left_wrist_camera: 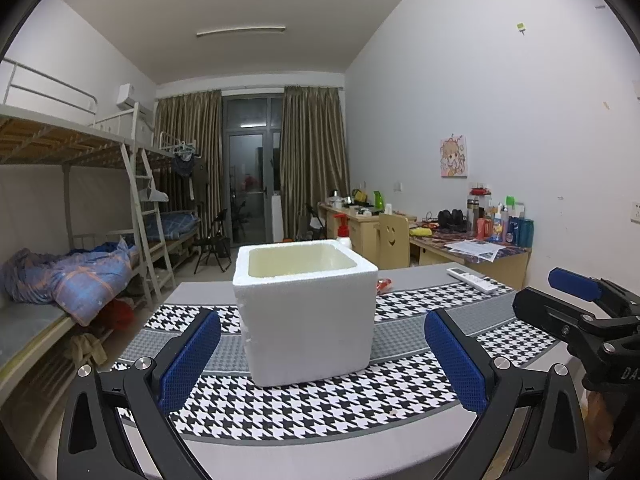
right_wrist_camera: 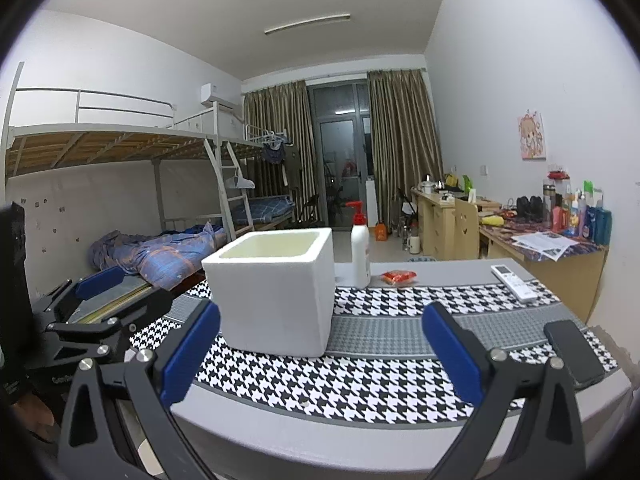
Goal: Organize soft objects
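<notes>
Left wrist view: both the left gripper (left_wrist_camera: 322,354) and right gripper (right_wrist_camera: 320,344) hover spread and empty before the foam box (left_wrist_camera: 306,312) on the surface (left_wrist_camera: 320,420), its contents hidden, progress therefore undeterminable; a red packet (right_wrist_camera: 399,277) lies behind.

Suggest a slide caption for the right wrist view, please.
Open right claw faces a white foam box on the houndstooth-covered table.
</notes>
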Tool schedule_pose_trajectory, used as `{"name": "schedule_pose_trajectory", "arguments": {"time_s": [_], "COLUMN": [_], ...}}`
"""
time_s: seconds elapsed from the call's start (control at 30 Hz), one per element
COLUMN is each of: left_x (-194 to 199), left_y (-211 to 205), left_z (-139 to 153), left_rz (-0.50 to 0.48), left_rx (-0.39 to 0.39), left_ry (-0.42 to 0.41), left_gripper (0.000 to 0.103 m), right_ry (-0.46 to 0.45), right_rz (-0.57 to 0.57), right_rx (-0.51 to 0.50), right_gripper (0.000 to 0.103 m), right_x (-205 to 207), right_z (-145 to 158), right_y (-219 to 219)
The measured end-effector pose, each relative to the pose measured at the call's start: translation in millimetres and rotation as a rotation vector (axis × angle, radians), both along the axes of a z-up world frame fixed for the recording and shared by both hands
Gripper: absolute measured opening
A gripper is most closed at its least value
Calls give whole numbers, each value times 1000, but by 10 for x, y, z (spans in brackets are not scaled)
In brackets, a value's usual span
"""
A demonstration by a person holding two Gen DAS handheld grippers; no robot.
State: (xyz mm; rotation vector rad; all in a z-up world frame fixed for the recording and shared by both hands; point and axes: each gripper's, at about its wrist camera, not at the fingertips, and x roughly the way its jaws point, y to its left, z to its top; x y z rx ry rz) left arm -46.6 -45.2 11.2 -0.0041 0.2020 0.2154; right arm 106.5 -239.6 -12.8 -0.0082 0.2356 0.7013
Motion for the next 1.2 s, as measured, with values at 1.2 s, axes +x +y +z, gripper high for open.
{"name": "schedule_pose_trajectory", "arguments": {"time_s": [1.2], "left_x": [-74], "left_y": [-76], "left_z": [-14], "left_rz": [-9], "left_rx": [9], "left_ry": [5], "left_gripper": [102], "right_ry": [-4], "right_rz": [-12], "right_rx": [2], "right_gripper": [102], "right_x": [-88], "right_z": [-64], "right_y": [-97]}}
